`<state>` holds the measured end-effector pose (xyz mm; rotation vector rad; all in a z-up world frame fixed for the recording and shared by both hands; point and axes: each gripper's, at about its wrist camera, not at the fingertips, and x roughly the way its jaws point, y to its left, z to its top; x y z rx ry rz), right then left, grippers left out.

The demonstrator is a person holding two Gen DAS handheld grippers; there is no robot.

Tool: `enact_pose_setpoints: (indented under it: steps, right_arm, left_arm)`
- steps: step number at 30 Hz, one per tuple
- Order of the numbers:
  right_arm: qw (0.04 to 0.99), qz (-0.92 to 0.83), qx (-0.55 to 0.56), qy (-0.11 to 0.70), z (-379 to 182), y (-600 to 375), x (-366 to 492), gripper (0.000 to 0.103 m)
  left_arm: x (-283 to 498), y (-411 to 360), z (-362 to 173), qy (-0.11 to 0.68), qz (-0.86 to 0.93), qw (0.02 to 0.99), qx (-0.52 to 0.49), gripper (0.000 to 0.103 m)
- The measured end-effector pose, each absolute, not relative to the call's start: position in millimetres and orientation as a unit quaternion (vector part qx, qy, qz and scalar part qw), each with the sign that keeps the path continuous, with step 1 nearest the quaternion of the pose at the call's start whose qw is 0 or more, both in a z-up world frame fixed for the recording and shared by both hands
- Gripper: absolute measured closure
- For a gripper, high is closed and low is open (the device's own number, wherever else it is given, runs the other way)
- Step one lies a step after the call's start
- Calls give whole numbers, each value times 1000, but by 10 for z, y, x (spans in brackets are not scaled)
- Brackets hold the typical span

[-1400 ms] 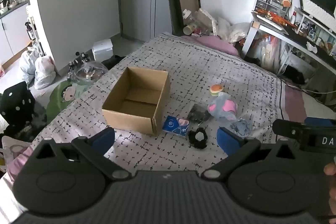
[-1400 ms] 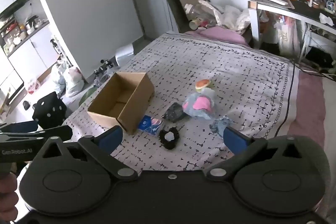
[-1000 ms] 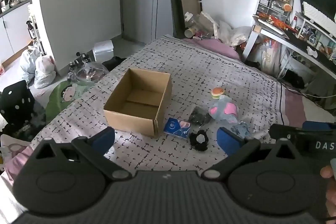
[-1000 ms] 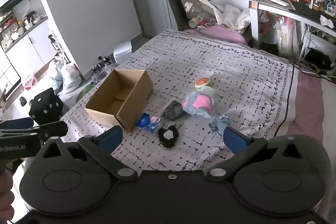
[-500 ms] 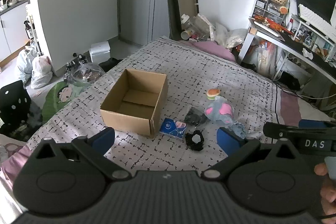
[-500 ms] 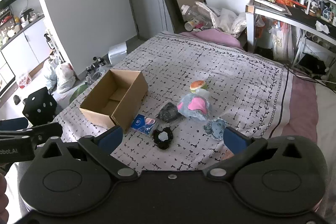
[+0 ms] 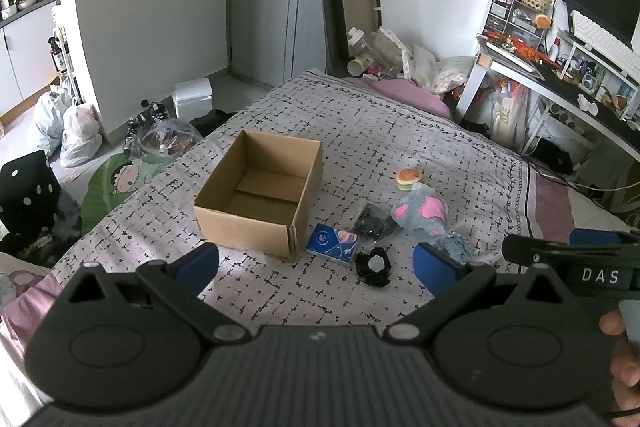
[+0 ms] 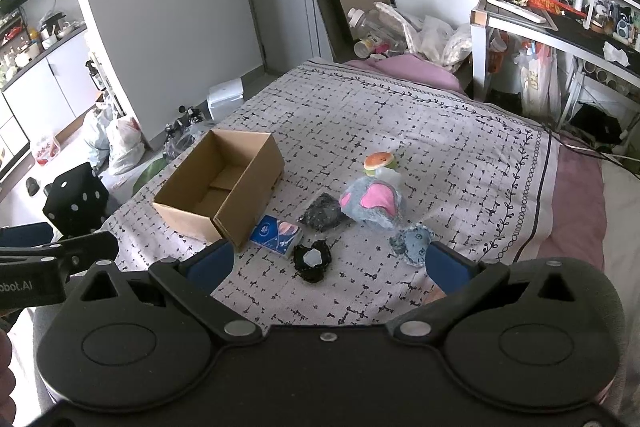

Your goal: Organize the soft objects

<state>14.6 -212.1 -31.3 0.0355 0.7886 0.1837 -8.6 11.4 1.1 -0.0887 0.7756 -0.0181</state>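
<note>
Bed (image 7: 400,131) with a checked cover lies ahead of both tools. Ahead and left of the left tool (image 7: 316,265) sits an open box (image 7: 260,195), nothing in it. Right of the box, ahead of the right tool (image 8: 328,261), lie a gray and pink plush (image 8: 372,205), a blue pack (image 8: 276,230), a black scrunchie (image 8: 312,259) and a small burger toy (image 8: 378,161). Both tools are spread wide, holding nothing.

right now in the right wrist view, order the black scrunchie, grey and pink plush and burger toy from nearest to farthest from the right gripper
1. Black scrunchie: on the bedspread, just ahead of the open right gripper, between its fingers.
2. Grey and pink plush: farther up the bed, slightly right.
3. Burger toy: farthest, just behind the plush.
</note>
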Motion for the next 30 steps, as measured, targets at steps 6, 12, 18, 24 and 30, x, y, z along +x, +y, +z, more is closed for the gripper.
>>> enact_pose_setpoints:
  steps: [6,12,18,24,30]
  right_arm:
    - [919,90,16,383,-313,-2110,145,0]
    - [919,90,15,382,-318,-2109,142,0]
    - [919,91,16,383,-316,-2107,142,0]
    - [918,97,22,384,-313,-2098,133,0]
    - [918,96,20,385,-309,-2091,134,0]
  left_arm:
    - [-96,134,18,377,-10,925,-45,1]
    - [-97,139,18,377,-9,925,-45,1]
    - [-97,143,11,377,-8,925,-46,1]
    - [-98,141,9,377,-8,925,-46,1]
    - [-102,142,-3,378,-8,925,-47,1]
